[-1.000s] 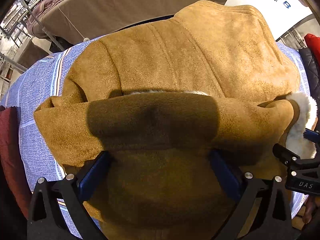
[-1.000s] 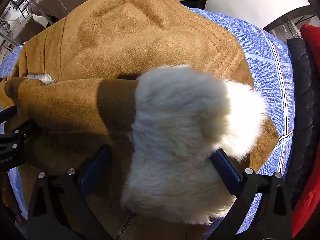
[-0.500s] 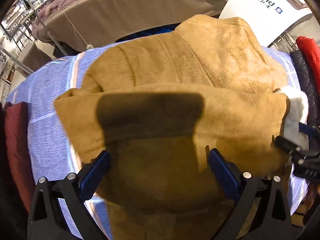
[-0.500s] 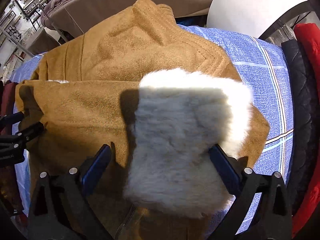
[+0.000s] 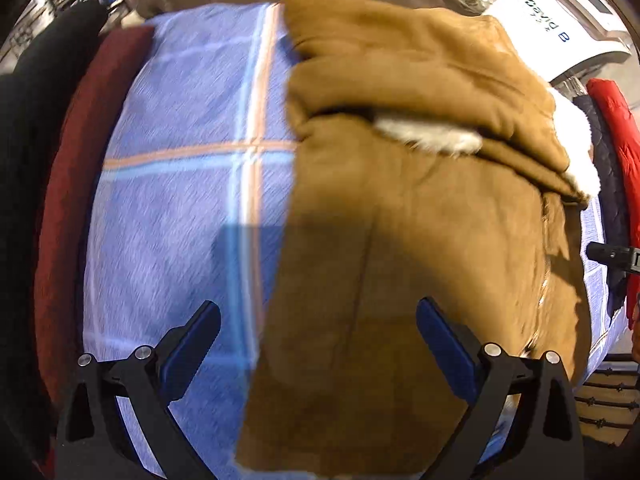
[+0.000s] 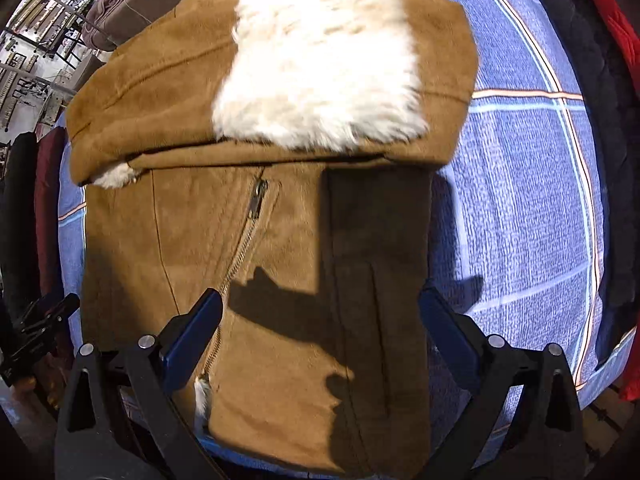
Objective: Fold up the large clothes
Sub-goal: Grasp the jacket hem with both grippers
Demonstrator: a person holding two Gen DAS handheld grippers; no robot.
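Note:
A tan suede jacket (image 5: 420, 216) with white fleece lining lies on a blue checked bedspread (image 5: 180, 184). Its upper part is folded down over the body, with the fleece collar (image 6: 320, 60) on top. A zip (image 6: 256, 208) runs down the front. My left gripper (image 5: 318, 336) is open and empty above the jacket's left edge. My right gripper (image 6: 318, 320) is open and empty above the jacket's lower half. The right gripper's tip shows at the right edge of the left wrist view (image 5: 612, 258).
A dark red garment (image 5: 68, 200) and a black one (image 5: 24, 128) lie at the left. A red jacket (image 5: 620, 128) and a dark quilted one (image 6: 600, 120) lie at the right. A white sign (image 5: 560, 36) stands behind.
Both grippers let go of the folded-over upper part and pulled back towards the near edge. The fold now rests on the jacket's body. The left gripper also shifted left over the bedspread.

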